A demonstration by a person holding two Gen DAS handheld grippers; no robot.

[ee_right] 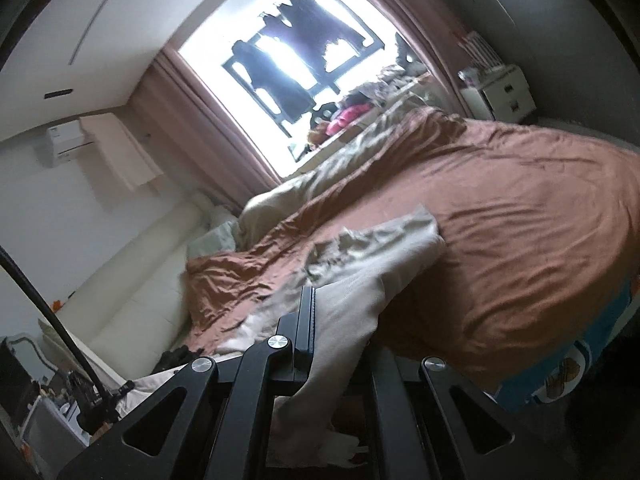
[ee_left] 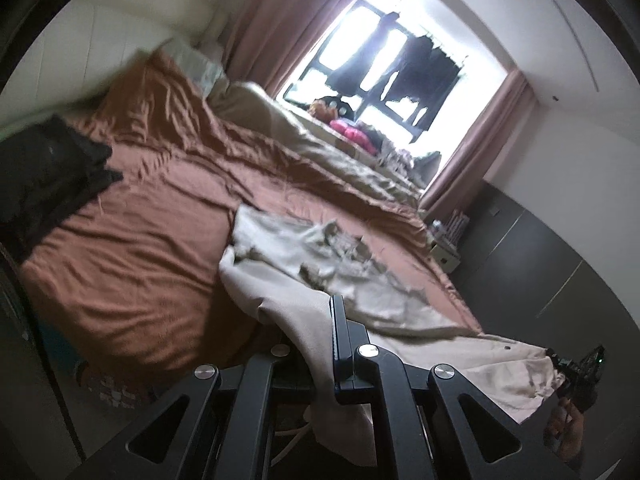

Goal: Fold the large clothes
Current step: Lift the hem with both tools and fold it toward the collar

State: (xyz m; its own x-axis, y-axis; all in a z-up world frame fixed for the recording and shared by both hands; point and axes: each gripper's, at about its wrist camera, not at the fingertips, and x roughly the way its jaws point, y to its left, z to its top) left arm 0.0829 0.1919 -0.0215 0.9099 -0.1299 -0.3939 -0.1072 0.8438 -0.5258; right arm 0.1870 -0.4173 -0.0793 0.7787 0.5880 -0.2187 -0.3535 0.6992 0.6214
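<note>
While the cream garment (ee_left: 320,280) hangs off the near edge of the brown bedspread (ee_left: 152,248), both grippers are clamped tight on its hem. The left gripper (ee_left: 320,320) pinches one end, the right gripper (ee_right: 316,312) the other, so the held edge stretches crosswise between them. The garment's long axis runs away across the bed, its crumpled far end pointing toward the bright window (ee_left: 380,60).

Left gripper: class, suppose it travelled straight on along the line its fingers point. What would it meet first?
The left gripper is shut on the cream garment, so more of that cloth, lying crumpled on the brown bedspread, probably comes first. Beyond it lies the bed itself; depth is hard to judge through the fisheye.
</note>
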